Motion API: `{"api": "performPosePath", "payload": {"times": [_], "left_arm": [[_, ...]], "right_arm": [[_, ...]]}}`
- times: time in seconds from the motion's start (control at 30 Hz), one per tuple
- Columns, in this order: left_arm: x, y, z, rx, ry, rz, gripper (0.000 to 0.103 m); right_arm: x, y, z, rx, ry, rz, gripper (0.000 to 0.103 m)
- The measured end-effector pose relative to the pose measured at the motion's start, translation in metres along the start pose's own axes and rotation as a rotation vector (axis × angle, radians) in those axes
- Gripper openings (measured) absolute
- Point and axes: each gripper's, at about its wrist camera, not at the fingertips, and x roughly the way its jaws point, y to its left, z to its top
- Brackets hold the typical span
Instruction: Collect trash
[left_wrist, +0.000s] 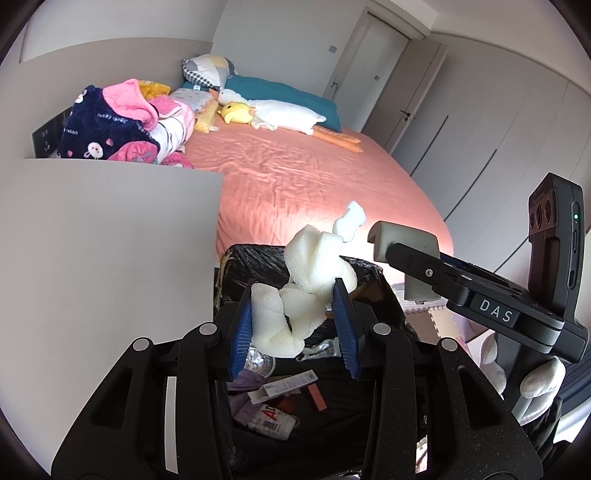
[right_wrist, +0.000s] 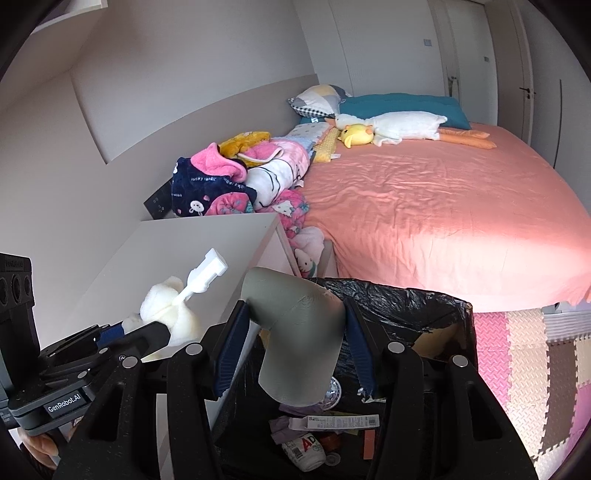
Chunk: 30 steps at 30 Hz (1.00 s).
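Over bin (left_wrist: 373, 291): left gripper (left_wrist: 293, 325) w/ foam strip (left_wrist: 306, 291), long axis toward bed (left_wrist: 314, 170).

"DAS" on right gripper (left_wrist: 415, 258) | "GenRobot.AI" on left gripper (right_wrist: 147, 332) | "lucky rabbit" on blanket (left_wrist: 103, 125)

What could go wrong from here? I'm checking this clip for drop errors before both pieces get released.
1. The white foam in the left gripper sticks out well past the jaws, toward the bin's far rim, so it may catch on the black bin liner or tumble outside.
2. The grey foam block held by the right gripper looks bulky and could land on the trash already inside and roll out.
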Motion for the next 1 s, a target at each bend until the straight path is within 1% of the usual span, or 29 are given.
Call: {"api": "performPosePath", "payload": {"times": [0.2, 0.5, 0.57, 0.6, 0.63, 0.67, 0.73, 0.77, 0.8, 0.87, 1.0], "left_arm": [[0.009, -0.014, -0.003, 0.016, 0.02, -0.028, 0.04], [0.021, -0.024, -0.006, 0.035, 0.049, -0.057, 0.04], [0.023, -0.025, -0.005, 0.033, 0.056, -0.072, 0.04], [0.024, -0.025, -0.005, 0.029, 0.058, -0.084, 0.042], [0.024, -0.025, -0.005, 0.025, 0.06, -0.098, 0.045], [0.025, -0.026, -0.005, 0.02, 0.064, -0.109, 0.051], [0.023, -0.026, -0.005, 0.002, 0.062, -0.102, 0.089], [0.022, -0.025, -0.004, -0.01, 0.059, -0.092, 0.096], [0.022, -0.024, -0.004, -0.02, 0.054, -0.086, 0.097], [0.022, -0.021, -0.003, -0.033, 0.051, -0.081, 0.097], [0.021, -0.018, -0.003, -0.053, 0.048, -0.074, 0.097]], "right_arm": [[-0.008, -0.02, -0.004, 0.034, -0.004, -0.022, 0.053], [-0.014, -0.043, -0.009, 0.075, -0.009, -0.048, 0.053], [-0.017, -0.048, -0.009, 0.085, -0.015, -0.054, 0.053], [-0.019, -0.05, -0.009, 0.09, -0.02, -0.058, 0.053], [-0.022, -0.052, -0.009, 0.094, -0.027, -0.065, 0.053], [-0.025, -0.055, -0.008, 0.098, -0.035, -0.074, 0.054], [-0.031, -0.058, -0.008, 0.101, -0.05, -0.089, 0.067], [-0.035, -0.06, -0.008, 0.108, -0.066, -0.105, 0.081], [-0.039, -0.062, -0.008, 0.115, -0.084, -0.124, 0.086], [-0.044, -0.066, -0.009, 0.12, -0.098, -0.13, 0.087], [-0.045, -0.072, -0.011, 0.135, -0.097, -0.131, 0.089]]}}
